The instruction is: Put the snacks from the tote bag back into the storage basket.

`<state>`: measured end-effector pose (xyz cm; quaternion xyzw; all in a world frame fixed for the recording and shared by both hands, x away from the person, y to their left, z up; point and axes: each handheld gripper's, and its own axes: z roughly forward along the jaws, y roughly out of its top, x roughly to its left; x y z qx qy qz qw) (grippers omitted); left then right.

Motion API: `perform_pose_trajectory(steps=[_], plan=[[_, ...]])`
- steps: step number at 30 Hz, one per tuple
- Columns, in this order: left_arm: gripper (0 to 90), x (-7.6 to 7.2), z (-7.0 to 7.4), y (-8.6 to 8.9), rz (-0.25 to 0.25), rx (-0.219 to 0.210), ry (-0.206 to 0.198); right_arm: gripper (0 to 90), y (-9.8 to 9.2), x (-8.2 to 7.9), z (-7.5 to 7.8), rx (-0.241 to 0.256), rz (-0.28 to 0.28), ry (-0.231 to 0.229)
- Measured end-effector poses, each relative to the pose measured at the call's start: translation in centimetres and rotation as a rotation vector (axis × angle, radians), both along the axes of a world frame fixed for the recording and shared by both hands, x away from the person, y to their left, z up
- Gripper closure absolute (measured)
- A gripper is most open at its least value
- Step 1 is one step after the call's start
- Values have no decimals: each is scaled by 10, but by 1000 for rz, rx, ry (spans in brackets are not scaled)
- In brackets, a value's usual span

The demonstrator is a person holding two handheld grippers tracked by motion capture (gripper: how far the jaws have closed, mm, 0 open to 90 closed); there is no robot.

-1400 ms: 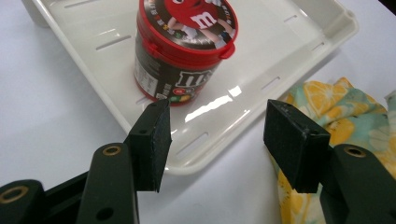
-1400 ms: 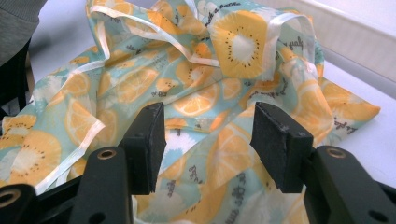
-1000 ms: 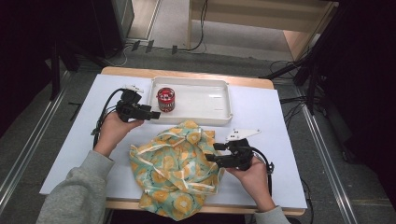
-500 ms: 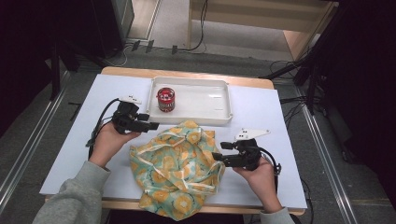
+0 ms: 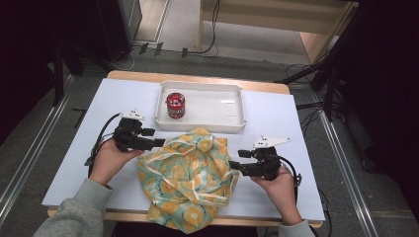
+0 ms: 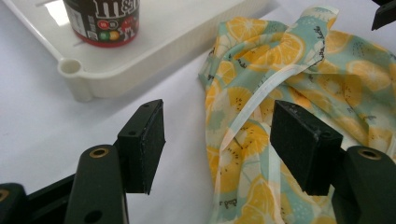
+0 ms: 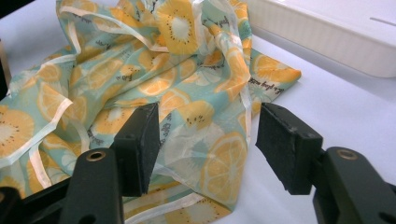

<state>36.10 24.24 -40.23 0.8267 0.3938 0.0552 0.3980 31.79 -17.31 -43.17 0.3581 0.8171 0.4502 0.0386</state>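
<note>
A crumpled teal cloth printed with orange slices [image 5: 190,175] lies at the table's front middle and hangs over the front edge. My left gripper [image 5: 159,143] sits at its left edge, open. In the left gripper view the jaws straddle the cloth [image 6: 289,84] hem with a white band between them, touching nothing. My right gripper [image 5: 233,165] is at the cloth's right edge, open. In the right gripper view the jaws stand over the cloth [image 7: 140,79] border, empty. A red candy jar [image 5: 175,105] stands in the white tray [image 5: 222,106] beyond.
The white tray [image 6: 187,32] with the jar [image 6: 102,21] sits just beyond the cloth at the table's back middle. White tabletop [image 5: 79,148] stretches to the left and right of the cloth. Floor rails and cables lie around the table.
Both grippers have moved outward and down toward the cloth's side edges; the left one dropped from beside the tray to the cloth's left hem. The cloth has not moved.
</note>
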Motion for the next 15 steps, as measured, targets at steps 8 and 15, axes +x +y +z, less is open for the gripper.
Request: perform_pose_trajectory(steps=[8,15], plan=[[349,1,-3,5,-24,-13,37,381,-1,2,-2,-3,1,8],[335,3,-5,5,-50,-30,59,354,1,3,-4,-13,7,5]])
